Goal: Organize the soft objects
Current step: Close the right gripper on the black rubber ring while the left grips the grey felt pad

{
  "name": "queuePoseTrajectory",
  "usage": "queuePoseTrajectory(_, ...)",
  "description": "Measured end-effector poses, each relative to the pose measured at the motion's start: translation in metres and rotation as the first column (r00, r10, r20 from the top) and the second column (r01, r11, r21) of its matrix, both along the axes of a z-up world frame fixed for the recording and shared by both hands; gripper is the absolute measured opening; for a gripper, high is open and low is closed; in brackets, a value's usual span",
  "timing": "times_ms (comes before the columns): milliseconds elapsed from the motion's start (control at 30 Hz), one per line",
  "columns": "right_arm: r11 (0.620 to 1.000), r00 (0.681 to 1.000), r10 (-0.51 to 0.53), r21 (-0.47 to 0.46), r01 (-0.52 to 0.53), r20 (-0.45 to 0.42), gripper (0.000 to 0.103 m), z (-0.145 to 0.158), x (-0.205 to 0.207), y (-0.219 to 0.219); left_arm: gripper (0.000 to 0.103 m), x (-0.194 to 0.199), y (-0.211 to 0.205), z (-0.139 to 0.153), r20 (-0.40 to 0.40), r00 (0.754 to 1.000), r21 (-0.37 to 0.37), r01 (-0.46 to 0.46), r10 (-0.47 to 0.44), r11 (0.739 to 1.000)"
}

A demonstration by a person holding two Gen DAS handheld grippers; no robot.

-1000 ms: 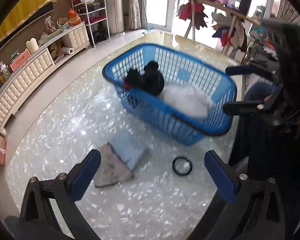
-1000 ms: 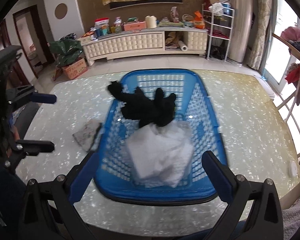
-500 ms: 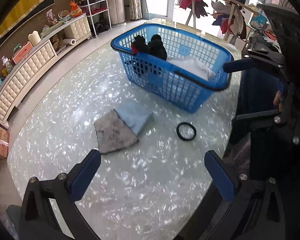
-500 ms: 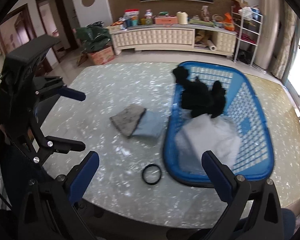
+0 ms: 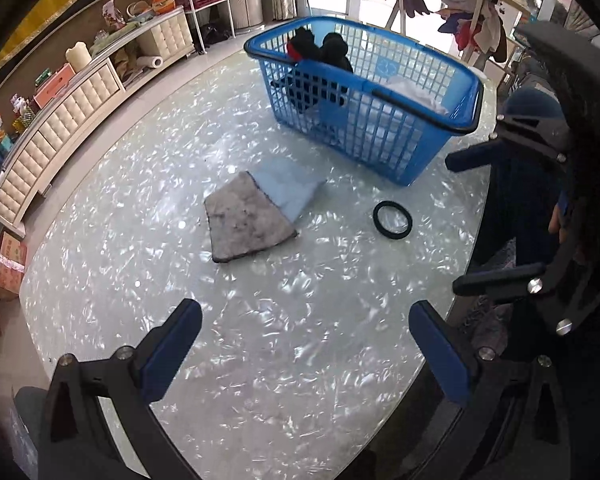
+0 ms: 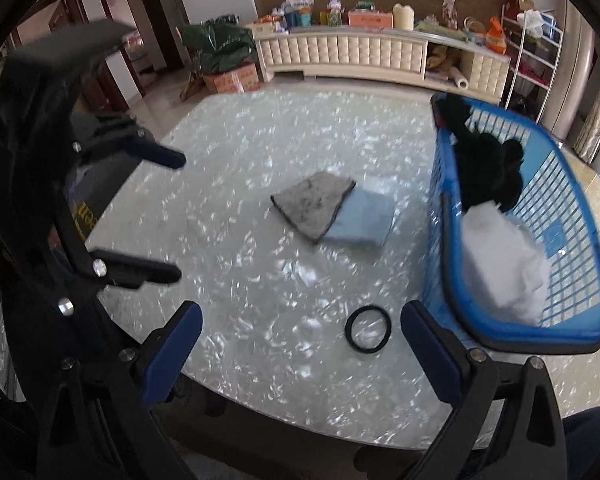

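While both my tools hang over the near edge of the round, pearly white shell-patterned table (image 5: 260,360), nothing sits between their blue-padded fingers. My left gripper (image 5: 304,344) is spread wide and holds nothing; my right gripper (image 6: 300,344) is spread just as wide and is also empty. In the left wrist view the right gripper shows at the right edge, off the table's rim; in the right wrist view the left gripper shows at the left edge, likewise parted.

Just ahead of the right gripper lies a small black rubber ring (image 6: 367,330), flat on the table and close beside the near corner of the basket, though I cannot tell if they touch.

Further in, near the middle of the table, I see a grey folded cloth with a dark hem (image 5: 246,218) lying flat and overlapping a pale blue folded cloth (image 5: 290,189) that is just short of the basket.

Beyond them stands a blue plastic lattice laundry basket (image 5: 380,142), upright on the table. Inside it, a crumpled white fabric (image 6: 504,268) fills the nearer end, and a black fluffy garment (image 6: 486,170) drapes over the far rim.

Past the table runs a long cream tufted sideboard (image 6: 360,58) against the wall, cluttered on top.
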State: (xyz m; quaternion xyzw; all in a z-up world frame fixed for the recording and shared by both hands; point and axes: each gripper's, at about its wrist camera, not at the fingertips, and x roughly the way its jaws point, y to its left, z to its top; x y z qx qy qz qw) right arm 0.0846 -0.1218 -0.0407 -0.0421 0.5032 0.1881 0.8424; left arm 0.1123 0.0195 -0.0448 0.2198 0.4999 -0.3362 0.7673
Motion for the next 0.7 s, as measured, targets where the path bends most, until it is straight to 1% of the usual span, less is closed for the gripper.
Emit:
queuePoseTrajectory(100, 1.0, 0.999, -0.007, -0.019, 0.007, -0.038, 0.099, -0.015, 0.004, 0.004, 0.103, 0.004, -0.001, -0.007, -0.017, 1.0, 0.018, 0.018, -0.018, 1.0)
queuePoseTrajectory(200, 0.999, 0.997, -0.009, -0.033, 0.006, -0.074, 0.098, -0.03, 0.007, 0.009, 0.103, 0.007, -0.001, -0.015, -0.022, 0.999, 0.047, 0.035, -0.034, 0.998)
queuePoseTrajectory(300, 0.997, 0.995, -0.028, -0.068, 0.022, -0.098, 0.098, -0.043, 0.01, 0.011, 0.103, 0.016, 0.001, -0.021, -0.017, 0.999, 0.062, 0.045, -0.044, 0.997)
queuePoseTrajectory(433, 0.989, 0.984, -0.126, -0.09, 0.115, -0.124, 0.092, -0.06, 0.016, 0.0, 0.103, 0.032, 0.004, -0.03, -0.012, 1.0, 0.06, 0.023, -0.022, 0.998)
queuePoseTrajectory(600, 0.973, 0.964, -0.223, -0.098, 0.21, -0.146, 0.092, -0.08, 0.023, -0.011, 0.103, 0.048, -0.002, -0.047, -0.008, 1.0, 0.066, 0.021, -0.02, 0.998)
queuePoseTrajectory(700, 0.963, 0.95, -0.262, -0.107, 0.246, -0.171, 0.088, -0.091, 0.026, -0.014, 0.103, 0.06, -0.005, -0.057, -0.025, 1.0, 0.042, 0.008, -0.007, 0.999)
